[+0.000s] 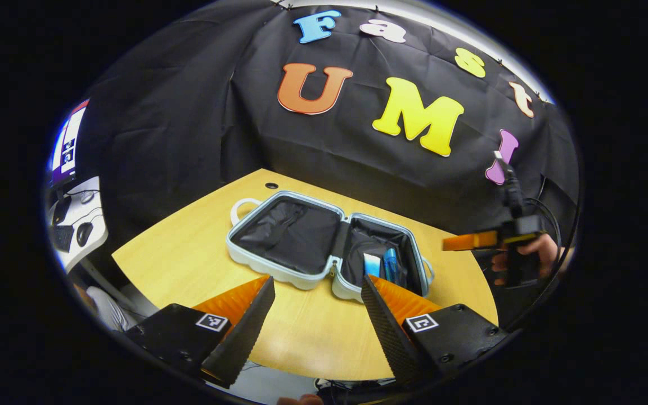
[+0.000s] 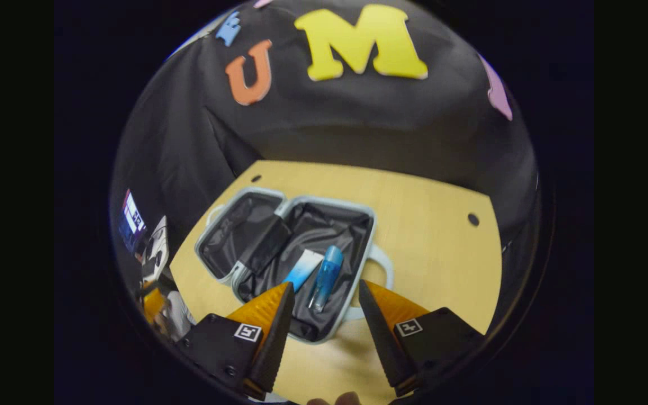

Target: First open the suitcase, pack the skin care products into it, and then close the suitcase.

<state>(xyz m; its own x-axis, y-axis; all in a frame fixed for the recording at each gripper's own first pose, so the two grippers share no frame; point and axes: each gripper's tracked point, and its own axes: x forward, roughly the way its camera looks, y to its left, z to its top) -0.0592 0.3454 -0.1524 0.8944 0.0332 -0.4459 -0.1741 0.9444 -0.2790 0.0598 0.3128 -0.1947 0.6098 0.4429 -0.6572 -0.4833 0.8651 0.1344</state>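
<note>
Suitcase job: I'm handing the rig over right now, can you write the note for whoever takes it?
Left gripper: open, empty, above the table's near edge.
Right gripper: open, empty, over the suitcase's near rim.
Suitcase lies open flat on the table. A white-and-blue tube and a blue bottle lie side by side in one half; the other half holds nothing.
Done: opening, packing those two.
Left: close the suitcase.

The left gripper [image 1: 317, 284] hangs in the air with its two fingers spread wide apart and nothing between them. The right gripper [image 2: 320, 289] is likewise parted and empty. In the left gripper view, the right gripper [image 1: 452, 243] shows far off, gripped by a hand [image 1: 535, 253], its fingers level.
</note>
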